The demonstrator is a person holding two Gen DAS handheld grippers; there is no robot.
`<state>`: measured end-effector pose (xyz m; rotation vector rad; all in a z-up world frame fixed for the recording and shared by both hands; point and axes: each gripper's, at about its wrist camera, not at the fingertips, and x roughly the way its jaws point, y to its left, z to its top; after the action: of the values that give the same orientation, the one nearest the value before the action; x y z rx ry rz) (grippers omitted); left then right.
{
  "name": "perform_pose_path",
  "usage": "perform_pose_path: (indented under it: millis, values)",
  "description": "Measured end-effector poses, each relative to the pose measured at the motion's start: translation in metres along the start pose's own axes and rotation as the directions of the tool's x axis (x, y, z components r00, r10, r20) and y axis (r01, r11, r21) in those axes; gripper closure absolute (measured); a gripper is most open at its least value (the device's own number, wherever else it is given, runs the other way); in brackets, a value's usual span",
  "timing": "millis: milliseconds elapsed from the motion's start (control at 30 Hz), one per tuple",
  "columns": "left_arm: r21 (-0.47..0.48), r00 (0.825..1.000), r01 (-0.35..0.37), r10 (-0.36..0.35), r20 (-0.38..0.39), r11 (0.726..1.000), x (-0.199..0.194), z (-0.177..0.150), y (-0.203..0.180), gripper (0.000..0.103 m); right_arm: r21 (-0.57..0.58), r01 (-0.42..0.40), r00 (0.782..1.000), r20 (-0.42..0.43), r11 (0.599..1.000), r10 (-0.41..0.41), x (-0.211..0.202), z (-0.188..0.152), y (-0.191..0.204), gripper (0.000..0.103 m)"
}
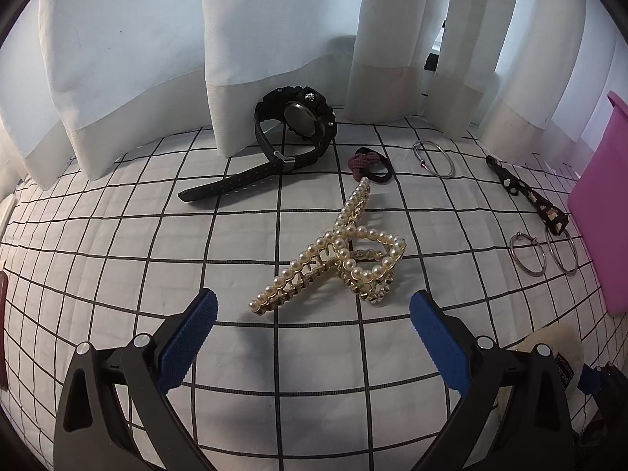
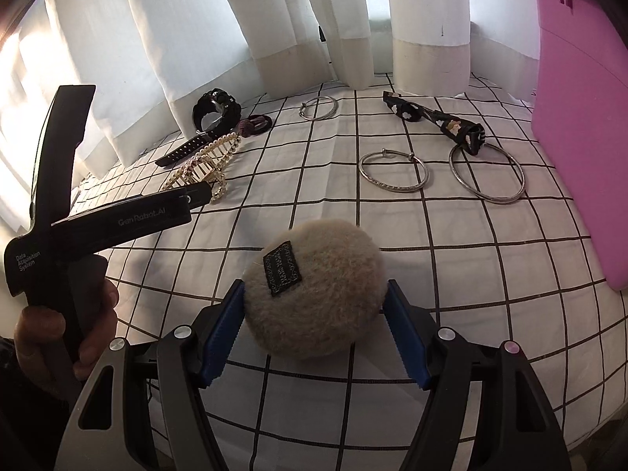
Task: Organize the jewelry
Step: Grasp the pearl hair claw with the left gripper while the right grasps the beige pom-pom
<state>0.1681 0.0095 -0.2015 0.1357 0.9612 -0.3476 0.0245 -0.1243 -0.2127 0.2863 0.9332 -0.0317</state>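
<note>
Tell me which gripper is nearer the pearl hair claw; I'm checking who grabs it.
Left. The left gripper hangs just short of the pearl hair claw, jaws open. The right gripper, farther away, holds a fuzzy puff.

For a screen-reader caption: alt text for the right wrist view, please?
The right gripper holds a beige fluffy pouch over a grid-patterned cloth, with silver bangles, a watch and a pink bin beyond.
</note>
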Motion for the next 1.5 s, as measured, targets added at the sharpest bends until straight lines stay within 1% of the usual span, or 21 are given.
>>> perform_pose_path:
  millis: [300,467,600,800,900,1067,1133,1167,1233,1267,1300,1400,1500]
  values:
    - [-0.015,1.000,-0.017,0.017,0.000,1.000,0.010,0.005,0.000,0.006,-0.037,0.031,0.999,0.027,0.999,-0.030,0.009,0.003,0.009,0.035]
    - [-0.015,1.000,-0.022,0.022,-0.005,1.000,0.020,0.008,0.000,0.006,-0.035,0.020,1.000,0.022,0.999,-0.019,0.014,0.004,0.006,0.035]
    - [-0.022,1.000,-0.011,0.010,-0.018,1.000,0.027,0.012,-0.002,0.006,-0.044,0.026,0.999,0.029,0.999,-0.024,0.017,0.006,0.007,0.035]
    - [-0.019,1.000,-0.025,0.024,-0.020,1.000,0.034,0.017,-0.003,0.006,-0.064,0.051,0.998,0.049,0.997,-0.048,0.020,0.005,0.010,0.035]
    - [0.001,0.999,-0.052,0.052,-0.016,0.999,0.038,0.019,-0.007,0.005,-0.080,0.068,0.996,0.060,0.994,-0.063,0.022,0.005,0.012,0.035]
    - [0.002,0.999,-0.045,0.045,-0.014,0.999,0.041,0.020,-0.007,0.006,-0.103,0.086,0.994,0.074,0.991,-0.078,0.024,0.005,0.014,0.035]
    - [0.002,0.999,-0.043,0.043,-0.012,0.999,0.040,0.021,-0.006,0.008,-0.107,0.092,0.993,0.081,0.990,-0.083,0.024,0.005,0.016,0.036]
    - [0.004,0.999,-0.041,0.041,-0.009,0.999,0.039,0.020,-0.007,0.011,-0.111,0.090,0.993,0.084,0.990,-0.081,0.024,0.004,0.016,0.036]
    - [0.015,0.999,-0.033,0.033,0.004,0.999,0.035,0.017,-0.008,0.020,-0.117,0.089,0.993,0.088,0.989,-0.079,0.023,0.004,0.017,0.036]
    - [0.024,1.000,-0.027,0.027,0.010,0.999,0.032,0.015,-0.009,0.027,-0.119,0.087,0.993,0.090,0.989,-0.077,0.023,0.003,0.017,0.037]
    - [0.031,1.000,-0.019,0.019,0.015,0.999,0.029,0.014,-0.011,0.034,-0.119,0.081,0.993,0.091,0.990,-0.071,0.023,0.003,0.017,0.041]
    - [0.036,1.000,-0.013,0.013,0.018,0.999,0.026,0.011,-0.011,0.035,-0.114,0.066,0.994,0.094,0.991,-0.055,0.021,0.003,0.016,0.044]
    - [0.031,1.000,-0.009,0.008,0.022,0.999,0.020,0.006,-0.010,0.035,-0.108,0.052,0.994,0.098,0.993,-0.041,0.019,0.003,0.016,0.046]
